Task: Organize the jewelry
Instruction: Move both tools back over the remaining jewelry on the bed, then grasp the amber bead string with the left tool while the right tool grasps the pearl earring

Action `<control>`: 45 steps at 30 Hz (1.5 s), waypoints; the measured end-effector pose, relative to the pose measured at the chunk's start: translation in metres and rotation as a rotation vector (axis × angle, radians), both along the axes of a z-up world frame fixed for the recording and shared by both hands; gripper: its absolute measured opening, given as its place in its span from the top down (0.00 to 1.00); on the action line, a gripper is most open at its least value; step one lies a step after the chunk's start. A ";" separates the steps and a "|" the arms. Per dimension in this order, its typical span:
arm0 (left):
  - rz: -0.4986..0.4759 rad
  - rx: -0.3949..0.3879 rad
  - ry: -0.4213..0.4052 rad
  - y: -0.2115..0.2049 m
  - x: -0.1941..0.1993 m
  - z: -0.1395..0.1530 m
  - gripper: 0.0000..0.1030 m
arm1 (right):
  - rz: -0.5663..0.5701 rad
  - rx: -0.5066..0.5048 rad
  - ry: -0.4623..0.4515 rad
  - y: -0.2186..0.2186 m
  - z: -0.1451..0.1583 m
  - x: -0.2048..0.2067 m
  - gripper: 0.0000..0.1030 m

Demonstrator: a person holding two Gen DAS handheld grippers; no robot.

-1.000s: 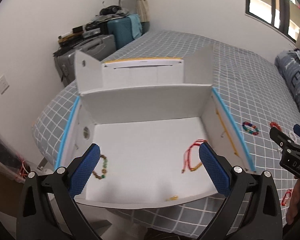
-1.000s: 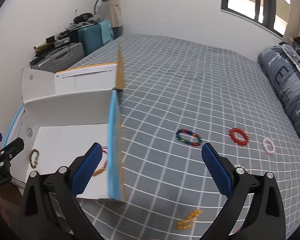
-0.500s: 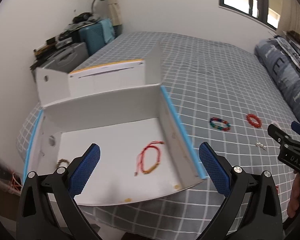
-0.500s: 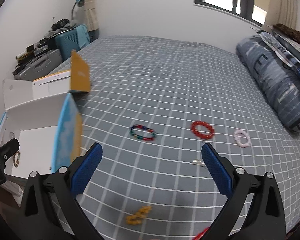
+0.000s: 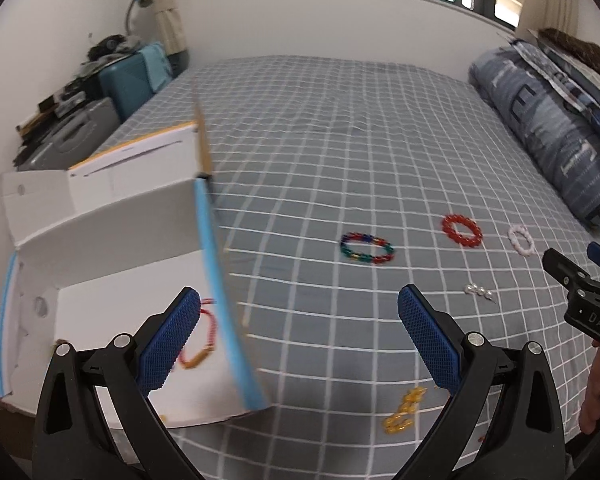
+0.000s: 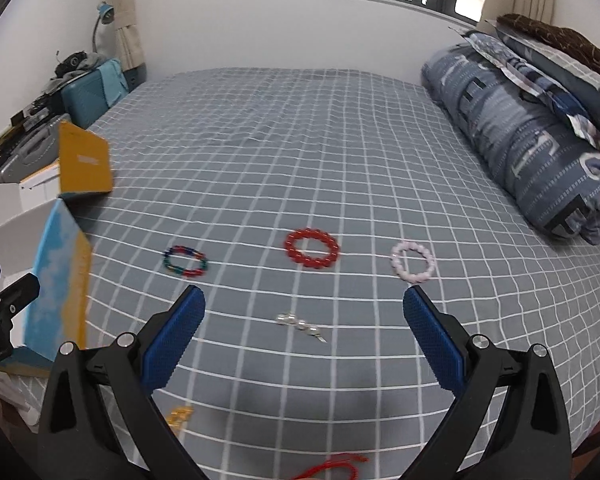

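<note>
An open white cardboard box (image 5: 108,216) with a blue rim stands at the bed's left edge, holding a red cord bracelet (image 5: 204,340). On the grey checked bedspread lie a multicolour bead bracelet (image 5: 366,249) (image 6: 185,261), a red bead bracelet (image 5: 462,231) (image 6: 311,247), a pale pink bead bracelet (image 5: 521,239) (image 6: 413,261), a pearl piece (image 5: 478,291) (image 6: 300,325), a yellow chain (image 5: 404,412) (image 6: 178,416) and a red cord (image 6: 332,466). My left gripper (image 5: 300,340) is open and empty by the box's right wall. My right gripper (image 6: 304,344) is open and empty above the pearl piece.
A rolled blue quilt (image 6: 520,144) lies along the bed's right side. Suitcases (image 5: 128,80) and clutter stand by the left wall. The box's outside wall (image 6: 60,280) shows at the left of the right wrist view.
Both grippers have swung to the right, away from the box interior and toward the loose jewelry on the bedspread. Both stay open and empty.
</note>
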State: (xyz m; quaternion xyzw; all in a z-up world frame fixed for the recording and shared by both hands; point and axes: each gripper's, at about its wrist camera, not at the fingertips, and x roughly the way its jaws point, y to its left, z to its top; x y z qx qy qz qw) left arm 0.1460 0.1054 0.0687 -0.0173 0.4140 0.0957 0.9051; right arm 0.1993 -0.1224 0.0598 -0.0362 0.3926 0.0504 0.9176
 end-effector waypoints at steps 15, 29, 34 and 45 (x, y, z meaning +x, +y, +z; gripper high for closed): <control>-0.146 -0.086 0.145 -0.059 -0.007 -0.099 0.06 | 0.055 0.026 0.119 -0.003 -0.085 0.024 0.07; -0.198 -0.084 0.213 -0.076 -0.015 -0.141 0.06 | 0.071 0.012 0.201 -0.007 -0.124 0.052 0.08; -0.226 -0.098 0.254 -0.082 -0.015 -0.151 0.17 | 0.064 0.009 0.214 -0.006 -0.128 0.060 0.11; -0.240 -0.081 0.287 -0.087 -0.018 -0.153 0.50 | 0.085 0.006 0.246 -0.001 -0.139 0.071 0.35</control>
